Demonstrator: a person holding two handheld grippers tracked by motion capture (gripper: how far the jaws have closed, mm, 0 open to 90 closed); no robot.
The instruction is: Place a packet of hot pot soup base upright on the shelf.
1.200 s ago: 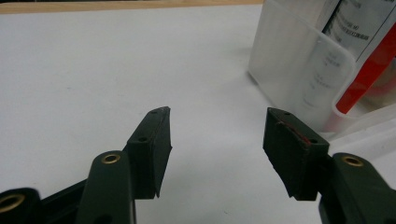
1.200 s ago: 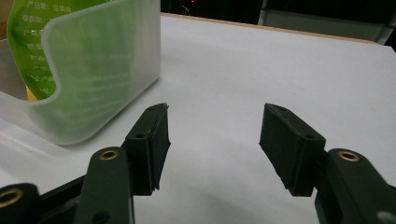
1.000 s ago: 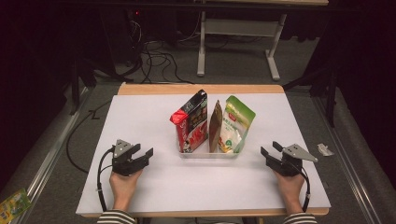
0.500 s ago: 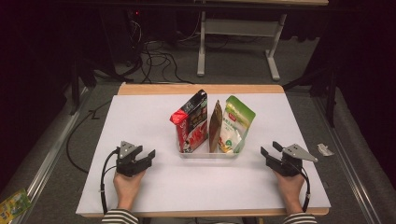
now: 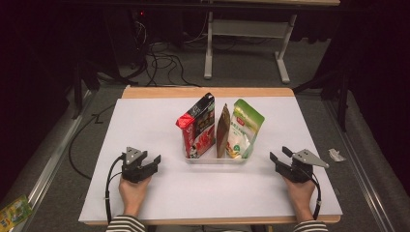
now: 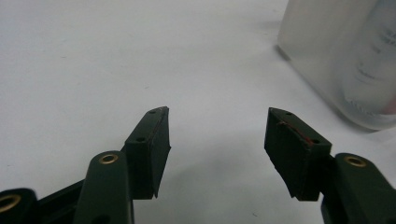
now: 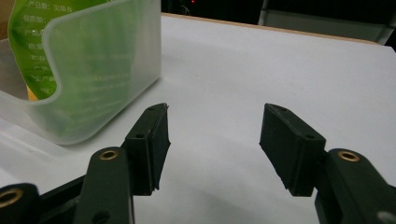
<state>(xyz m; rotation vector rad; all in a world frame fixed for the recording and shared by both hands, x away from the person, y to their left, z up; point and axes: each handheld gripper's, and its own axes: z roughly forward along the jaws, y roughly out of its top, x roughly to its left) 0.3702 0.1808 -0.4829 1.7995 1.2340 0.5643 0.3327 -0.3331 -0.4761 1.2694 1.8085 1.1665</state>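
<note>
A clear plastic bin [image 5: 215, 159] stands mid-table on the white table [image 5: 145, 121]. In it stand a red and black pouch [image 5: 197, 125], a brown pouch [image 5: 223, 130] and a green and white pouch [image 5: 242, 128]. My left gripper [image 5: 153, 161] rests on the table left of the bin, open, nothing between its jaws. Its own view has the left gripper [image 6: 217, 135] over bare white surface, the bin [image 6: 345, 60] at upper right. My right gripper [image 5: 279, 156] rests right of the bin, open and empty. In its view the right gripper [image 7: 215, 133] sits beside the bin [image 7: 93, 84] and green pouch [image 7: 70, 32].
A wooden strip [image 5: 208, 92] edges the table's far side. A small white scrap [image 5: 336, 155] lies on the floor to the right, a green packet [image 5: 13, 210] on the floor at lower left. Cables [image 5: 164, 55] and a metal frame [image 5: 246, 38] stand beyond the table.
My left gripper has shifted a little nearer the table's front edge. The right gripper and the pouches have stayed put.
</note>
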